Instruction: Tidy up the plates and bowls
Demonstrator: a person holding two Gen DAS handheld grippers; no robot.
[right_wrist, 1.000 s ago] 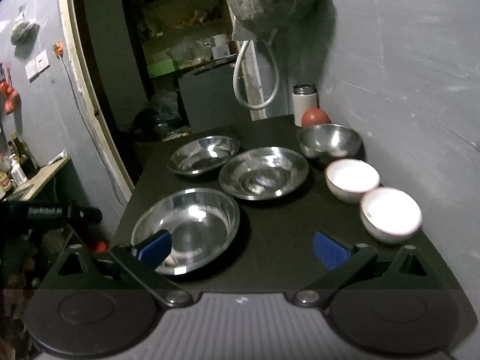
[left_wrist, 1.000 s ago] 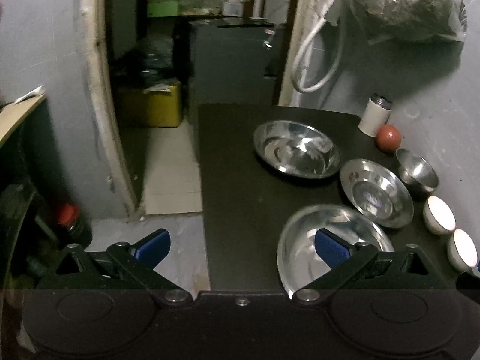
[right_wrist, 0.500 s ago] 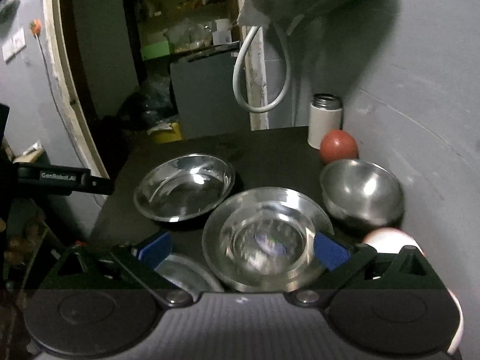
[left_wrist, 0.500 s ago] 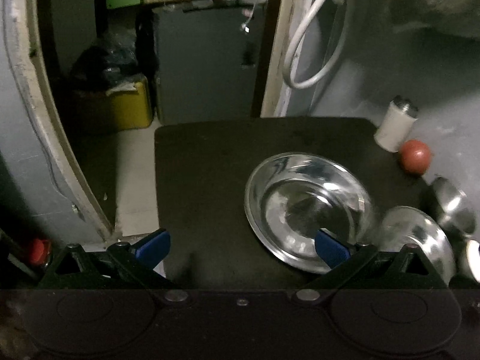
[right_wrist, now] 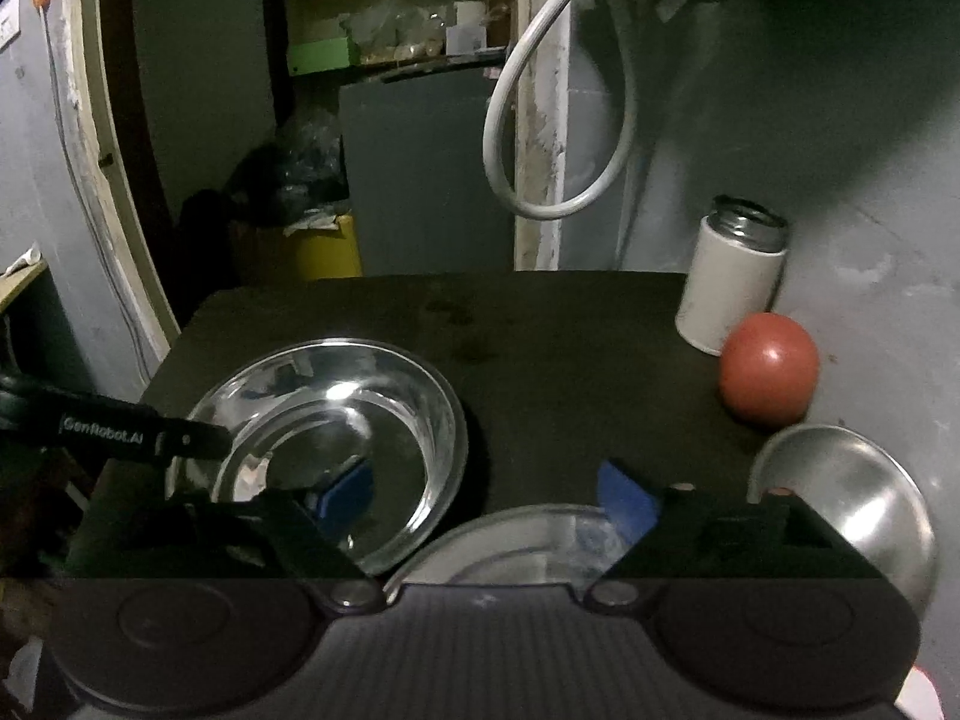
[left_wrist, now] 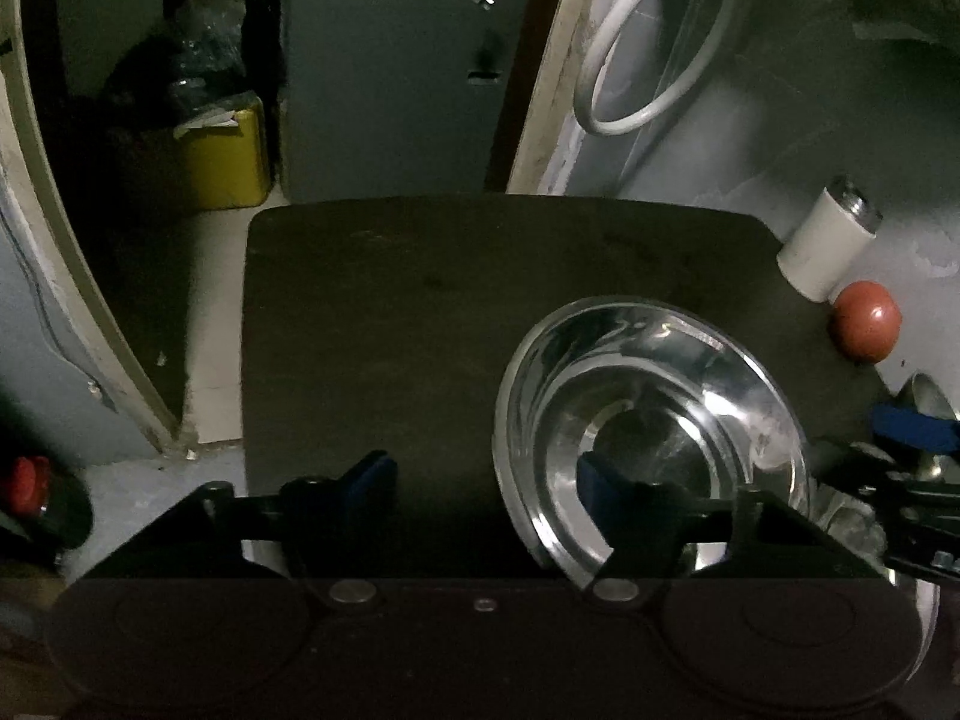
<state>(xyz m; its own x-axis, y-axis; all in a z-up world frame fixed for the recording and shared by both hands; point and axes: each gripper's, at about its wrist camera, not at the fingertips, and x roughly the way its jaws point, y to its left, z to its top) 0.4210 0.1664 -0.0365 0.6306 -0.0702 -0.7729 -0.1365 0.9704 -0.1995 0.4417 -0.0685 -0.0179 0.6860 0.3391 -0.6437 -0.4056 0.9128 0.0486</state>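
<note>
A wide steel plate-bowl (left_wrist: pixel 654 414) sits on the dark table (left_wrist: pixel 420 300); it also shows in the right wrist view (right_wrist: pixel 336 420). My left gripper (left_wrist: pixel 480 474) is open, its right finger over the bowl's inside and its left finger outside the near-left rim. My right gripper (right_wrist: pixel 486 492) is open, straddling the gap between that bowl and a second steel plate (right_wrist: pixel 510 546) below it. A small steel bowl (right_wrist: pixel 852 498) sits at the right.
A white canister (right_wrist: pixel 729 279) and a red ball (right_wrist: pixel 768 369) stand by the grey wall at the table's far right. The left gripper's arm (right_wrist: pixel 120 429) crosses the right wrist view. A doorway and floor lie beyond the table's left edge.
Both grippers have moved forward and lower toward the far steel bowl. The near plate and white bowls have dropped out of view. The left gripper's fingers have come closer together.
</note>
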